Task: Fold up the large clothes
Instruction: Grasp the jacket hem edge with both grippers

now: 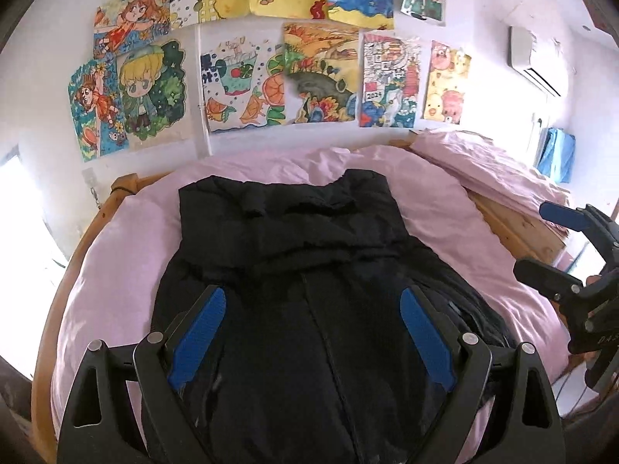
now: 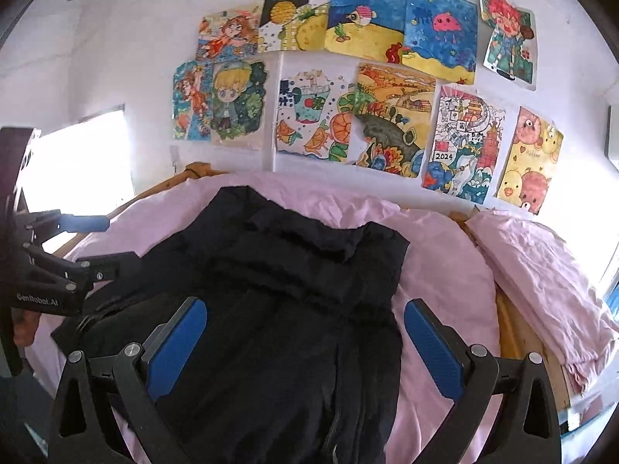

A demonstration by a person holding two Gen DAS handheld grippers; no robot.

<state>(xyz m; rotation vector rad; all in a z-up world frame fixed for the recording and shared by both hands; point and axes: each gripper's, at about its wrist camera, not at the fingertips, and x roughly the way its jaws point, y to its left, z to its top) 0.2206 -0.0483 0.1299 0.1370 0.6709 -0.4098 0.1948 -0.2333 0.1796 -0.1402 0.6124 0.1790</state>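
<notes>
Both tongs hang spread wide and empty above a black padded jacket (image 1: 294,290) lying on a bed with a pink sheet (image 1: 116,270). Left tongs (image 1: 311,332), blue pads far apart, hover over the jacket's near half, grasping nothing. Seen from the left wrist camera, the jacket lies lengthways away from the viewer, its far end already doubled back into a thick band, a seam or zip line running down its middle. Right tongs (image 2: 305,340) hover over the jacket's right half, also released; the pink sheet shows bare just right of the jacket's edge. Behind the jacket, colourful drawings (image 2: 387,120) cover the white wall; to the jacket's right, a pink pillow (image 2: 541,270) sits past a wooden bed rail (image 1: 518,224).

Judging by its puffy look, the jacket is soft, bulky and springy, fairly light, with a smooth shell that may slip and folds that may puff back open. Best holds are likely the near edges or corners, pinching through several layers.
</notes>
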